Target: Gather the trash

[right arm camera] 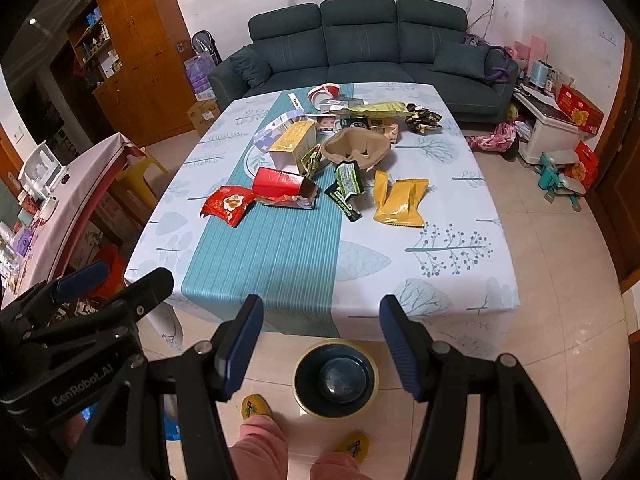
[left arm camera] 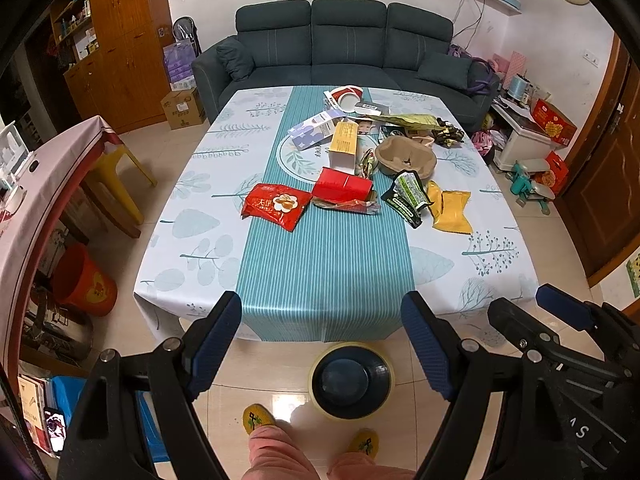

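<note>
Left wrist view: the left gripper hangs over the floor just short of the table's near edge, its blue-padded fingers wide apart and holding nothing. The right gripper shows at the lower right, also short of the near edge, its jaws apart and empty. Under the near edge a bin stands on the floor, just ahead of the person's yellow slippers. The trash lies in a loose heap from the table's middle toward the far edge: a red packet nearest the left side, a red box touching a torn wrapper, a black-green wrapper, and a yellow packet toward the right edge. Behind them sit a yellow box, a cardboard tray, a lilac box, and a red cup on its side near the far edge. A sofa stands beyond the table.

Right wrist view: the right gripper hangs before the near edge with fingers spread and empty. The left gripper shows at the lower left, off the table's near left corner, its jaws parted. The bin lies between the right gripper's fingers in this view, on the floor. The red packet, red box, yellow packet, tray and cup lie on the table, well apart from both grippers.
</note>
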A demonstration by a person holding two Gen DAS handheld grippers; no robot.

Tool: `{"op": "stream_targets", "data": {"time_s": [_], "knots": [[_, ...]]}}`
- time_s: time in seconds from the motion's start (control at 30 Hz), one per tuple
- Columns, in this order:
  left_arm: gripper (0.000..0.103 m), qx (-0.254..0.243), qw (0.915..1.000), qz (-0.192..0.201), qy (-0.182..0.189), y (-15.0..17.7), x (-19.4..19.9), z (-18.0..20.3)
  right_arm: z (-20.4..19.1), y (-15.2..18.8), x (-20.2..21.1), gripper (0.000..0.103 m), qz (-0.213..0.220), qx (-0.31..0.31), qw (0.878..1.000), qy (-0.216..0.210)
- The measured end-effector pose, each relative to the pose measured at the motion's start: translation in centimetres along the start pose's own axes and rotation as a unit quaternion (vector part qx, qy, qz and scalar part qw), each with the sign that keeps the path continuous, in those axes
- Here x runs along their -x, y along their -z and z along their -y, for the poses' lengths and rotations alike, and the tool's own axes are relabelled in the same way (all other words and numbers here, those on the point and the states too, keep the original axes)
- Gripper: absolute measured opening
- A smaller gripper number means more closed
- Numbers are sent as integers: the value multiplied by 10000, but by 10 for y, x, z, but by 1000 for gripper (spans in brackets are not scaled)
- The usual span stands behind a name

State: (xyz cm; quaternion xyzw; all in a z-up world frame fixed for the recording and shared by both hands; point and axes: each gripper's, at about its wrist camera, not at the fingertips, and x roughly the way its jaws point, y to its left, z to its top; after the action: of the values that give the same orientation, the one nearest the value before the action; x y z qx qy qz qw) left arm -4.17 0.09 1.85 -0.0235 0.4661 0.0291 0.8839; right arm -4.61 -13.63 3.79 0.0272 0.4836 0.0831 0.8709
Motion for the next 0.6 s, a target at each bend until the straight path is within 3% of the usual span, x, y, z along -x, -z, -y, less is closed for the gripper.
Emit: {"op": "stream_targets", "data": {"time_s": [0.6], "knots": [[80, 76, 9999, -8, -94, -3, -5, 1, 6, -6, -11, 61, -70, 65, 9998, -146]]}}
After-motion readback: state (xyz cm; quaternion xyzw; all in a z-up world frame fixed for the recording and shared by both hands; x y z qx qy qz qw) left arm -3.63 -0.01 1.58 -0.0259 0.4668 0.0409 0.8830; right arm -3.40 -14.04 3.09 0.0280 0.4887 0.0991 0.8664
